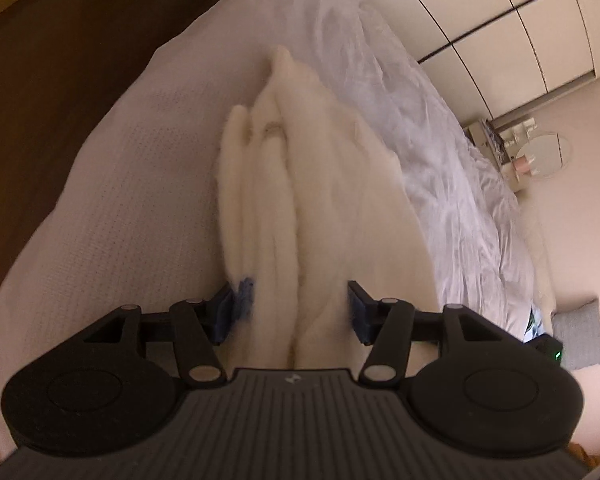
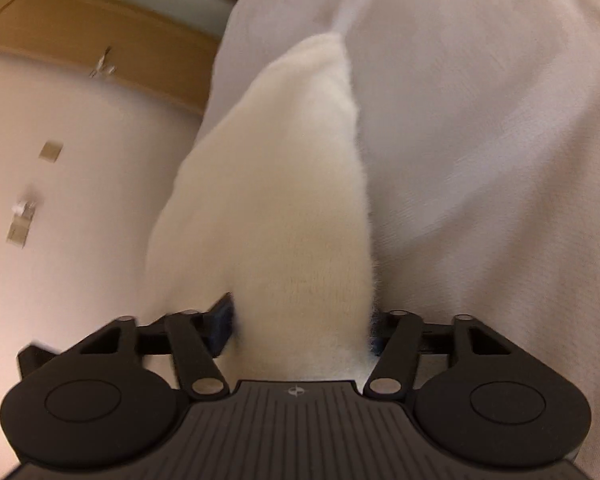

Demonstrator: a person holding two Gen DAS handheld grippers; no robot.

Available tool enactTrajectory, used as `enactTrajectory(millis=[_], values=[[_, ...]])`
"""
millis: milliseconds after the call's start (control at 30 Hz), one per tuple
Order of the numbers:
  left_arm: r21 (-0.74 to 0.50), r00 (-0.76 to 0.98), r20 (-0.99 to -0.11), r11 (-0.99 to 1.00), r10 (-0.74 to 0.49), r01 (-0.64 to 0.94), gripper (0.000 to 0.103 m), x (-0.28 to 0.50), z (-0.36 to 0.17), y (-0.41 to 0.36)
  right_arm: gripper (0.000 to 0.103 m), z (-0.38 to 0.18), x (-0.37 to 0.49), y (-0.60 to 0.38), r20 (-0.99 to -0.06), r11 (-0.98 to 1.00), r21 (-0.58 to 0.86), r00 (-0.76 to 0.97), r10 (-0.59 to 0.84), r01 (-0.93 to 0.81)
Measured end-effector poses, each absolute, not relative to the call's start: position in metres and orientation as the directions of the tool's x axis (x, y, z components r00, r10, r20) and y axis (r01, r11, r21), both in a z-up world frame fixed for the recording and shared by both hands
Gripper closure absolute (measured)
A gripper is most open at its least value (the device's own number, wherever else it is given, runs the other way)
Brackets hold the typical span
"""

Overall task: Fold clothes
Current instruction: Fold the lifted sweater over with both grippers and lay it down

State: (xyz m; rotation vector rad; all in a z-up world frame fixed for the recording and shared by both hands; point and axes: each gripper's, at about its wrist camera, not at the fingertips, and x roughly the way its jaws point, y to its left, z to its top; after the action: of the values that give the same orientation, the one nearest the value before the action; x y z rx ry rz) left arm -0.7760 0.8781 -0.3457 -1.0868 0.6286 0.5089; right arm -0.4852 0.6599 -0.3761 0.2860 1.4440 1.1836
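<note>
Above the bed (image 1: 120,184), both grippers carry a cream fluffy garment (image 1: 300,184). The left gripper (image 1: 294,312) is partly closed on several bunched folds, which hang away toward 12 o'clock. The right gripper (image 2: 302,322) is closed about as far on a thick single part of the garment. I judge the cloth is held at two points so it hangs free and can be laid flat; which fold comes now, I cannot tell.
</note>
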Motion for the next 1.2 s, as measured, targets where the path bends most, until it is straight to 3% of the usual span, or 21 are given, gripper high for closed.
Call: enactTrajectory(millis=[67,167,233,333,433,500,600,700,933,1200], values=[[-0.626,0.706,-0.705,0.403,0.072,-0.667,0.050,-0.780,-0.334,0.876,0.031,-0.362,-0.486,0.653,-0.626,0.483,0.749,-0.245,0.740,-0.454],[-0.589,0.686,-0.724,0.455,0.069,-0.668,0.051,-0.793,-0.315,0.861,0.030,-0.338,-0.492,0.633,-0.648,0.501,0.717,-0.197,0.736,-0.485],[-0.533,0.656,-0.749,0.505,0.091,-0.679,0.063,-0.797,-0.303,0.849,0.029,-0.324,-0.506,0.629,-0.688,0.511,0.656,-0.161,0.707,-0.556],[-0.417,0.595,-0.789,0.577,0.153,-0.702,0.070,-0.801,-0.281,0.828,0.032,-0.304,-0.528,0.626,-0.746,0.517,0.543,-0.098,0.658,-0.662],[-0.292,0.532,-0.817,0.637,0.221,-0.713,0.079,-0.804,-0.260,0.808,0.046,-0.284,-0.551,0.623,-0.792,0.510,0.417,-0.026,0.609,-0.752],[-0.221,0.509,-0.825,0.691,0.244,-0.689,0.080,-0.796,-0.256,0.795,0.072,-0.271,-0.566,0.621,-0.816,0.499,0.327,0.027,0.578,-0.802],[-0.122,0.491,-0.832,0.777,0.259,-0.618,0.082,-0.775,-0.260,0.777,0.088,-0.260,-0.584,0.621,-0.836,0.476,0.216,0.090,0.541,-0.853],[-0.031,0.476,-0.835,0.840,0.275,-0.541,0.089,-0.757,-0.264,0.761,0.091,-0.275,-0.592,0.633,-0.839,0.453,0.194,0.092,0.536,-0.870],[-0.044,0.459,-0.847,0.825,0.268,-0.563,0.088,-0.760,-0.289,0.767,0.090,-0.310,-0.609,0.660,-0.847,0.399,0.142,0.098,0.522,-0.906],[-0.058,0.438,-0.858,0.798,0.267,-0.600,0.089,-0.763,-0.291,0.772,0.089,-0.283,-0.597,0.650,-0.834,0.418,0.204,0.067,0.548,-0.885]])
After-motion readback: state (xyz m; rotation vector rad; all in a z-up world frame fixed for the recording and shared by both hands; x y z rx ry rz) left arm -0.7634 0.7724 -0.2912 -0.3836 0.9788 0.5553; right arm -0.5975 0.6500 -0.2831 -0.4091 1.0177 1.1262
